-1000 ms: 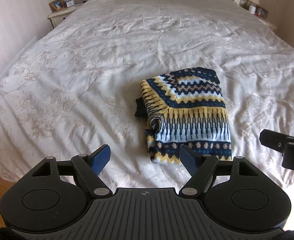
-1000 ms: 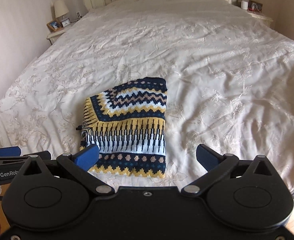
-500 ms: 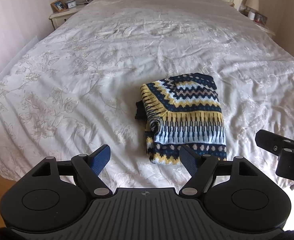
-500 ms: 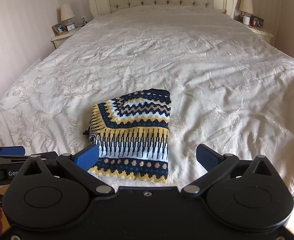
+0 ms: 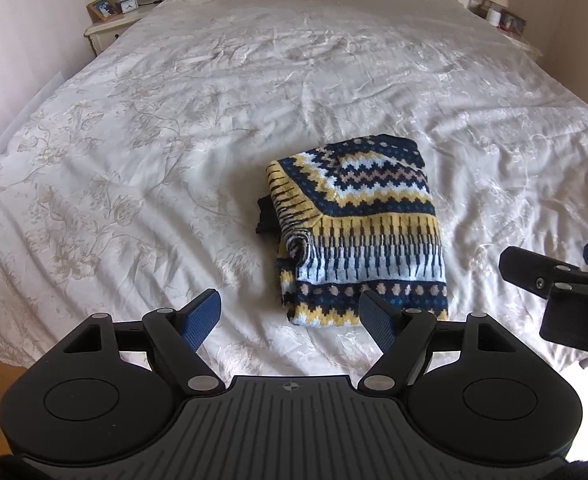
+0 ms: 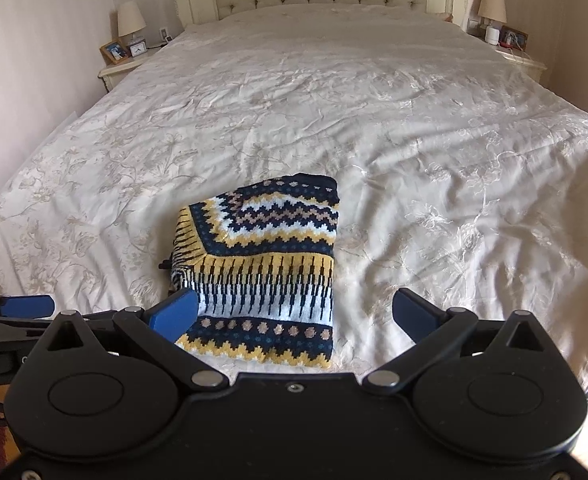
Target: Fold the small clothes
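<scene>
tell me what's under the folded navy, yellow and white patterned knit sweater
The sweater lies on the white floral bedspread. A dark fabric piece pokes out beside it; anything else underneath is hidden.

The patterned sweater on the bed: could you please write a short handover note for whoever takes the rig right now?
Left gripper: open, empty, short of the sweater's near edge.
Right gripper: open, empty, not touching it.
Patterned sweater: lies folded in a compact rectangle on the white bedspread, near the foot of the bed.
Done: the fold looks finished.
Left: a dark bit of fabric sticks out at its left side; perhaps tuck it in. No other clothes are in view.
</scene>
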Demonstrator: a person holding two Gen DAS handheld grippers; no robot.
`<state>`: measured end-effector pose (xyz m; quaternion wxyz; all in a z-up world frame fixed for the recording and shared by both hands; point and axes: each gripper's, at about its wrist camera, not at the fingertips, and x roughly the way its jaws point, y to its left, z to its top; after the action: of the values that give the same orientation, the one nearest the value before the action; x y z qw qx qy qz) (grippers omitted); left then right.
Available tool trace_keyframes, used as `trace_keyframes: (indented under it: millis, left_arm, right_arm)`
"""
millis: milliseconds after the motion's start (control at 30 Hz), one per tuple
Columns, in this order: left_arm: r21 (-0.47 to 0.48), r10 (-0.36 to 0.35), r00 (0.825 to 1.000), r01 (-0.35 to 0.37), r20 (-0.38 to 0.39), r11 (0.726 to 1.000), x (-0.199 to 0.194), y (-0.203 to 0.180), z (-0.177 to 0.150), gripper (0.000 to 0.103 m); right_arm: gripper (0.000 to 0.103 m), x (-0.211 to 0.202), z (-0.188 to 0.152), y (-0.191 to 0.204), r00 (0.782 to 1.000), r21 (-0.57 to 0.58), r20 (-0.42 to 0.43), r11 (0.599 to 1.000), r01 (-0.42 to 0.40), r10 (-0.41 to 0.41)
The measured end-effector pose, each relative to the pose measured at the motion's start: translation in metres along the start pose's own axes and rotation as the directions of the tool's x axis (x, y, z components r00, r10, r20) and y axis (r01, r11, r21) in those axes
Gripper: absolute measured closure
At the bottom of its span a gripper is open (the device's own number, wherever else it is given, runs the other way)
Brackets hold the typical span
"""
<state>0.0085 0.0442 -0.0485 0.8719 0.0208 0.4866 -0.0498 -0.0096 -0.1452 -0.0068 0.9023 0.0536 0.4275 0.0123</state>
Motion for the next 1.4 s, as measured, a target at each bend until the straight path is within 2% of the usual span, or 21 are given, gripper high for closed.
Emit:
trace_keyframes:
  millis: [1400]
  left_arm:
    - [0.03,0.0,1.0,0.001,-0.018,1.0,0.0017,-0.0022,-0.0031,0.028]
  right_arm:
    - [0.0,0.0002,-0.003,-0.0007,1.0,0.012,-0.01,1.0,-0.001,0.001]
